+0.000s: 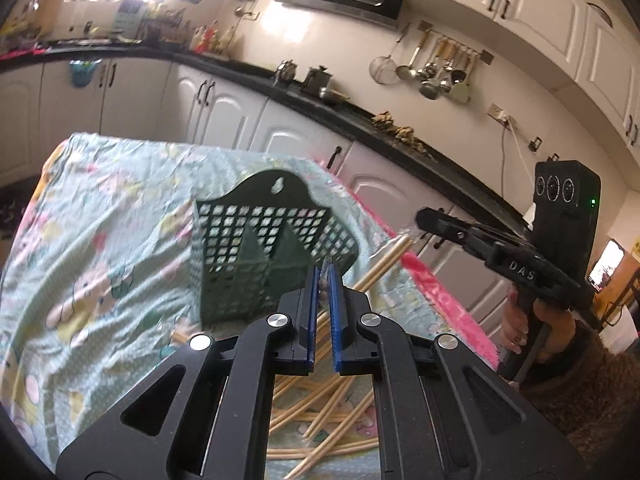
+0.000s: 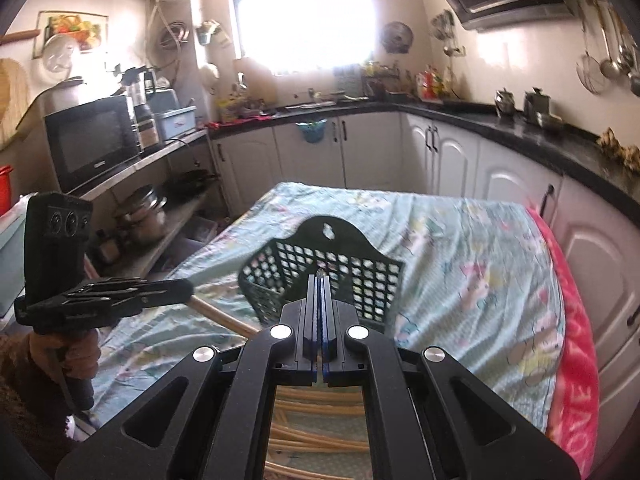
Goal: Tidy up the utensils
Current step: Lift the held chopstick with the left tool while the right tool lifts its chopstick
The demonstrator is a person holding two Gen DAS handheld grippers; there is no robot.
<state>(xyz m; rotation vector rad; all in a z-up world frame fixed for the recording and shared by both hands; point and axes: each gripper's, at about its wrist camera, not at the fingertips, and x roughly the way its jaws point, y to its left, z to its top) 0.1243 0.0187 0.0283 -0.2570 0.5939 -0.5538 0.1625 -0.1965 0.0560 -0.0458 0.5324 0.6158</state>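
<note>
both grippers are pressed tight, left gripper (image 1: 325, 276) and right gripper (image 2: 321, 280), each pinching chopsticks lifted over the loose chopsticks (image 1: 320, 412) on the cloth; green basket (image 1: 256, 248) sits just ahead, so tips probably need to be aimed into it next
</note>
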